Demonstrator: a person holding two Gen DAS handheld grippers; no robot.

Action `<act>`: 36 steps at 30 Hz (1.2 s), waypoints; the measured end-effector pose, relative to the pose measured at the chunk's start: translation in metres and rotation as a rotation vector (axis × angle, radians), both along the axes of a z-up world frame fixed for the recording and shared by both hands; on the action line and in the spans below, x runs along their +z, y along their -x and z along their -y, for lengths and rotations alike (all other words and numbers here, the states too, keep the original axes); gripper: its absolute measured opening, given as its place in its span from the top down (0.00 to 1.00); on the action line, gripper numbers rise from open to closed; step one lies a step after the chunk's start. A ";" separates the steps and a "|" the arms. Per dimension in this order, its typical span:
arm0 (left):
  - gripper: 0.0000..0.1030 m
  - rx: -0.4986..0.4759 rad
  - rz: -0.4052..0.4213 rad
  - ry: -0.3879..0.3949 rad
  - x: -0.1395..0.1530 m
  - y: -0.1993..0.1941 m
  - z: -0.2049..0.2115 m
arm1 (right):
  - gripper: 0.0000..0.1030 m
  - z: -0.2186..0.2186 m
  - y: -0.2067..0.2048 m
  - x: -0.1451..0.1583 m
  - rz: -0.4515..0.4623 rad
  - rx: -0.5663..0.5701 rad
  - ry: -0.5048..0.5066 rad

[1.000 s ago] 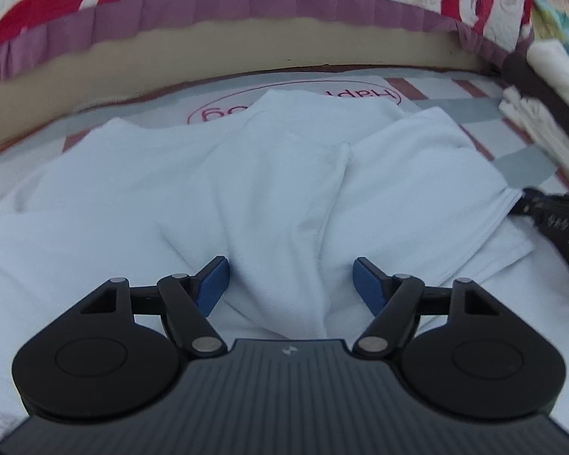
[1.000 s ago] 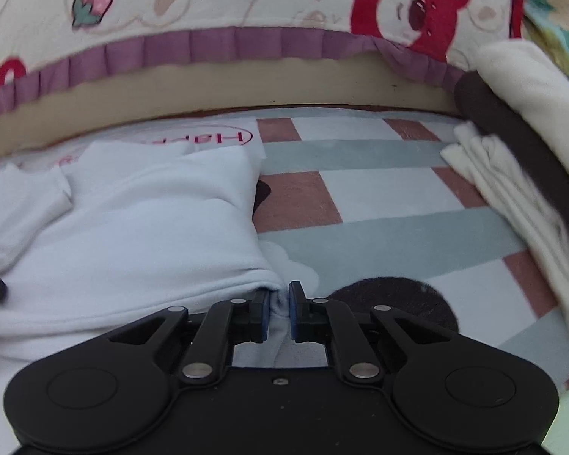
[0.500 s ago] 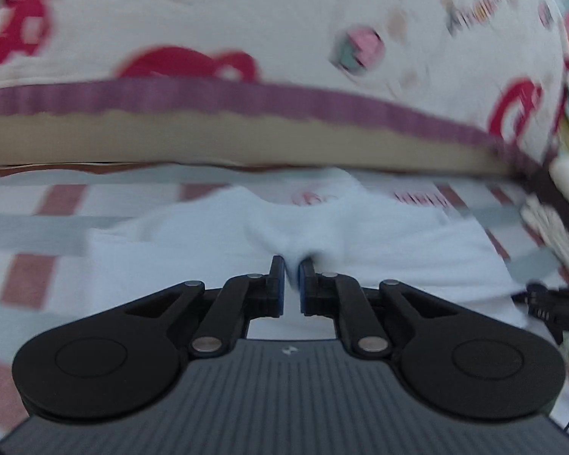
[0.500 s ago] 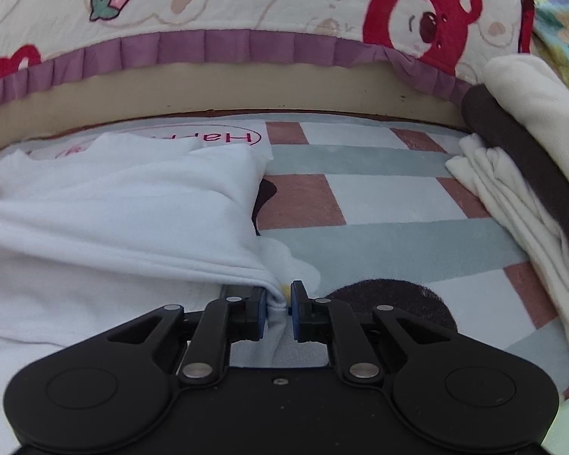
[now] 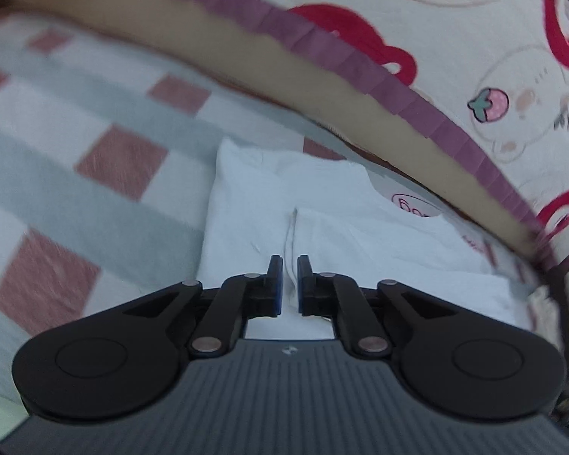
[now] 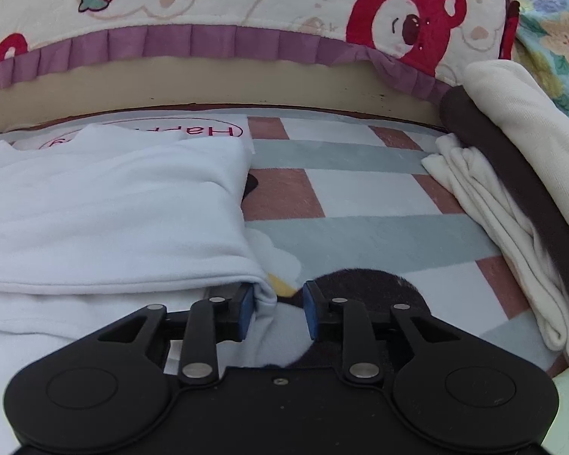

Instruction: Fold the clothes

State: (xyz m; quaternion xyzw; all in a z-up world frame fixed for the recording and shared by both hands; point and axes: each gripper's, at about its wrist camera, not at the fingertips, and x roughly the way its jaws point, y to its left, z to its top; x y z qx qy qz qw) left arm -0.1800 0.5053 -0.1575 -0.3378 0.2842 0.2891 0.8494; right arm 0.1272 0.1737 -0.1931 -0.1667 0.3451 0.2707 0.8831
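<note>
At far left of the left wrist view: showing checked blanket (image 5: 106, 159), blurred, running off toward the upper left. Toward centre, lying on it: white garment (image 5: 322, 220), doubled over itself, with a pink printed oval peeking out at its upper right. At lower centre: left tongs (image 5: 290, 265) pressed nearly together, pinching a raised ridge of the white cloth between the blue pads. Arcing across the upper right: bear-print quilt (image 5: 455, 19) with a purple frill.

Moving to the right wrist view, left half: filling it with the same white garment (image 6: 113, 208), top layer folded back, its rounded fold edge running left to right across the frame and ending in a corner at lower centre. Sitting just right of that corner: right tongs (image 6: 277, 305), spread apart, gripping nothing, left pad touching or almost touching the cloth; unable to tell which. Lying bare between centre and right: blanket squares. Leaning at far right: stack of cream clothes (image 6: 493, 235), already folded, well apart from the garment.

Judging the key relation: garment lying left of the right tongs, long fold edge crosswise to their fingers, corner nearest. Left tongs nearer, already holding cloth. Reading as mid-fold, though not settling which fold.
</note>
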 end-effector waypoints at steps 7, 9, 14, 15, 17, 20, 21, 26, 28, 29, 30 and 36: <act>0.69 -0.113 0.025 0.090 -0.014 -0.012 -0.003 | 0.75 0.001 0.007 0.000 0.019 0.045 0.020; 0.53 -0.143 0.015 0.069 -0.016 -0.024 0.002 | 0.81 -0.001 0.009 0.000 0.026 0.071 0.033; 0.45 -0.155 -0.008 0.006 -0.023 -0.047 0.008 | 0.83 -0.004 0.012 -0.001 0.038 0.108 0.053; 0.45 -0.159 -0.010 0.001 -0.023 -0.052 0.007 | 0.83 -0.003 0.012 -0.001 0.038 0.113 0.051; 0.47 -0.170 -0.002 0.004 -0.026 -0.057 0.004 | 0.83 -0.002 0.012 -0.001 0.036 0.117 0.044; 1.00 -0.138 0.056 -0.009 -0.026 -0.050 0.002 | 0.83 -0.001 0.011 0.000 0.028 0.124 0.043; 1.00 -0.119 0.089 -0.017 -0.023 -0.045 0.001 | 0.83 -0.001 0.009 0.000 0.020 0.118 0.034; 1.00 -0.047 0.191 -0.123 0.027 -0.012 -0.005 | 0.70 0.017 -0.009 -0.001 -0.121 -0.047 -0.140; 1.00 -0.068 0.190 -0.076 0.033 -0.004 -0.013 | 0.70 0.022 -0.011 -0.001 -0.146 -0.074 -0.169; 0.99 -0.082 0.184 -0.027 0.030 -0.002 -0.018 | 0.69 0.020 -0.010 -0.001 -0.140 -0.068 -0.155; 0.97 -0.089 0.170 0.026 0.022 -0.002 -0.022 | 0.69 0.018 -0.009 -0.001 -0.135 -0.061 -0.141; 0.66 -0.156 0.004 0.036 -0.014 -0.023 -0.015 | 0.67 0.015 -0.006 -0.002 -0.120 -0.066 -0.118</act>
